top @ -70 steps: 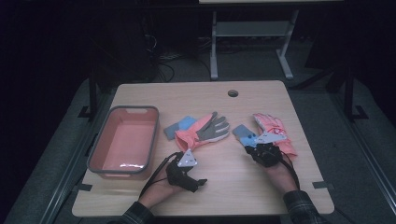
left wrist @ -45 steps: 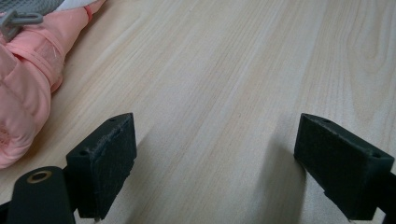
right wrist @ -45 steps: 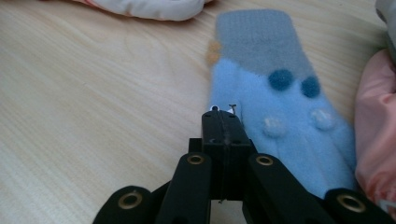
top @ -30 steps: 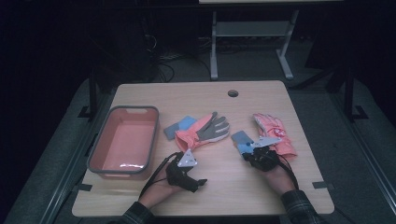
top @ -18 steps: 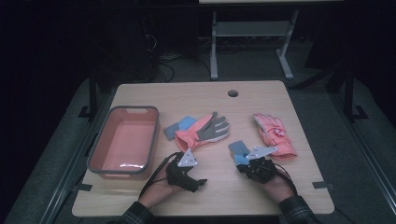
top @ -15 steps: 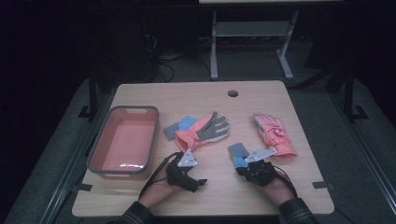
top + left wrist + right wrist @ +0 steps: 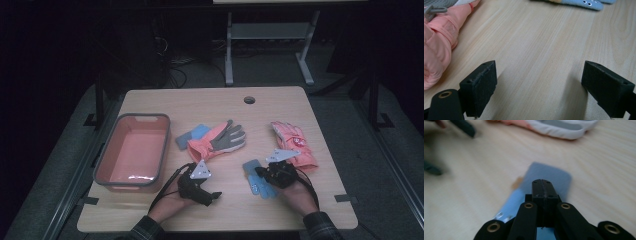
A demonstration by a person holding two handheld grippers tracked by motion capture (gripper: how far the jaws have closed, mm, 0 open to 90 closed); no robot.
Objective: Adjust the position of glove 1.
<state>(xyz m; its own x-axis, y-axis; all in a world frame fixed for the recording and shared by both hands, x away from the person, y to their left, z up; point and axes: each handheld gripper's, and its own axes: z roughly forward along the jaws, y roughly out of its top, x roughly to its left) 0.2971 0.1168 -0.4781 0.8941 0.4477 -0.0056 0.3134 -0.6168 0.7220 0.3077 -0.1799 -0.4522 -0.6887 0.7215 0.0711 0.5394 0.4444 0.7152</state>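
Observation:
A light blue sock [image 7: 256, 182] with small eyes printed on it lies under my right gripper [image 7: 261, 173], near the table's front right. In the right gripper view the jaws are closed together at the tip [image 7: 542, 187], and the blue sock [image 7: 550, 173] spreads beneath and beyond them; it travels with the gripper. My left gripper [image 7: 209, 189] rests at the front middle, open, its pads [image 7: 480, 87] wide apart over bare wood. A pink and grey glove [image 7: 220, 140] lies mid-table, with its pink cuff [image 7: 436, 50] left of the open jaws. A second blue sock [image 7: 192, 136] sits beside it.
A pink bin [image 7: 107, 162] with a grey rim stands at the left, with nothing inside. Another pink glove [image 7: 292, 142] lies at the right, just beyond my right hand. A round cable hole [image 7: 249, 99] is near the far edge. Dark floor surrounds the table [image 7: 210, 107].
My right gripper has moved left and toward the front edge, away from the right pink glove, and the blue sock came with it. The left gripper stayed where it was.

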